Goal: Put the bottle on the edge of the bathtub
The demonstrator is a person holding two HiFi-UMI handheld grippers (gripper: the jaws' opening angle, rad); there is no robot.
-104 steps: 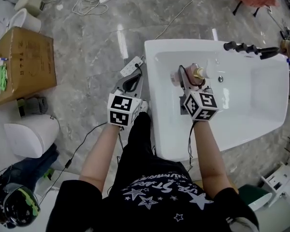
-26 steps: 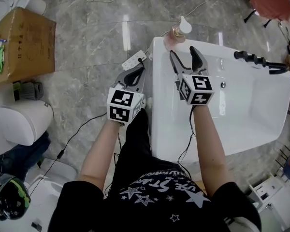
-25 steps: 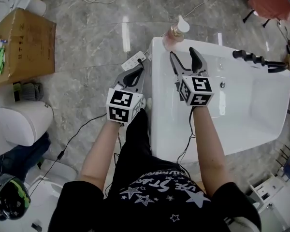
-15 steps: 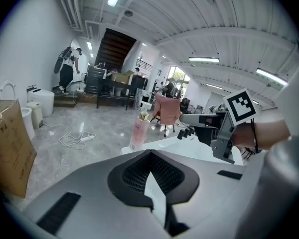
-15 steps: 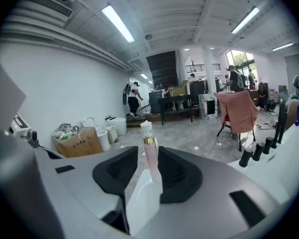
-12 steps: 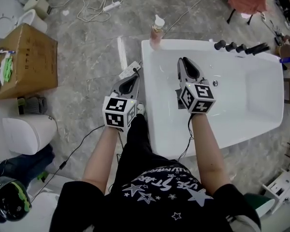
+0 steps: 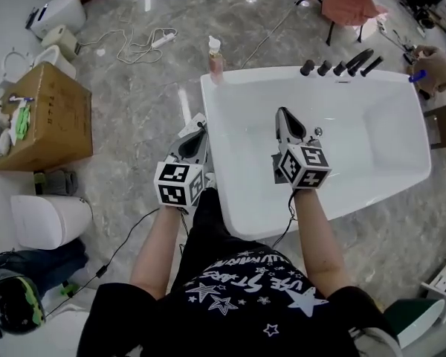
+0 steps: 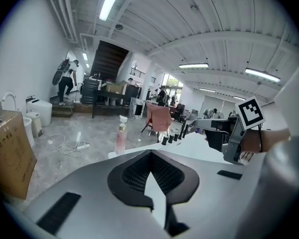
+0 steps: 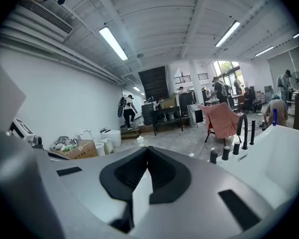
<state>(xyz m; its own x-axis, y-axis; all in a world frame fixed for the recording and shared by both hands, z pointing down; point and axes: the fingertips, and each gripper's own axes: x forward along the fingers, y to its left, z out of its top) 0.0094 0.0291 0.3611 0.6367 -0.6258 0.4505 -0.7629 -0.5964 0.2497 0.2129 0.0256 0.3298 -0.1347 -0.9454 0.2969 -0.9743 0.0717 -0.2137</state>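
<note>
Left gripper [image 7: 194, 141]: held outside the bathtub's [image 7: 230, 199] left wall, over the floor. Jaws pressed together, nothing in them. Idle.

Bottle [image 7: 215, 56]: upright on the bathtub's far left corner, on the flat rim. Nothing touches it, and both grippers are well apart from it. The left gripper view shows it [image 8: 121, 136] standing straight beyond the closed jaws.

Right gripper [image 7: 287, 122]: over the inside of the bathtub, roughly mid-basin, pointing toward the far rim. Jaws closing down until the tips meet, with nothing between them.

Step, my read: the placing looks done. The bottle is on the edge and standing free, so this is the end of the job, not a grasp.

Next move, my read: nothing left to grip. Just keep both grippers off that far left corner. The bottle is tall with a narrow foot and sits close to the outer lip, so a knock could send it to the floor or into the basin.

Look of the bottle: slim, clear body with pink liquid, white pump head on top. Pump direction is too small to tell. The body is probably smooth plastic or glass, so it may be slippery if it has to be gripped again.
</note>
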